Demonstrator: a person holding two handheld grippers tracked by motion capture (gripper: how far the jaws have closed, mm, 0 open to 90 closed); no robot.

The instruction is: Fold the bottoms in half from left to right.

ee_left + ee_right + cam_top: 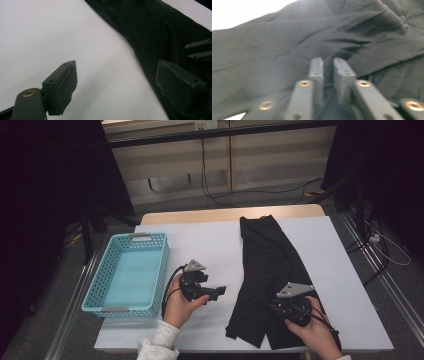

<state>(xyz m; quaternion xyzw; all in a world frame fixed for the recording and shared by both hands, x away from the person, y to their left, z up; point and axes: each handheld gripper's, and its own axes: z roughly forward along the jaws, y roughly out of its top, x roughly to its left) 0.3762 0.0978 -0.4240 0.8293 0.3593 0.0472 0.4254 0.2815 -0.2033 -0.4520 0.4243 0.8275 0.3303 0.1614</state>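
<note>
Pinching a fold of the black cloth (270, 270) on the worktop (210, 245), the right tongs (329, 65) are nearly pressed together, left tongs (117, 82) spread beside it; lifting for folding is judged next.

A light blue plastic basket (102, 301) with perforated walls sits at the left edge of the desk (210, 247), its long side running from near to far. The desk carries a white cover, and a strip of bare wood (230, 213) shows along its far edge. Beyond the desk, on the grey floor (260, 195), black cables (204, 167) trail down from a pale wooden wall panel (165, 167). Dark curtains (45, 195) hang at the far left and far right. More cables (385, 247) lie on the floor to the right of the desk.
</note>
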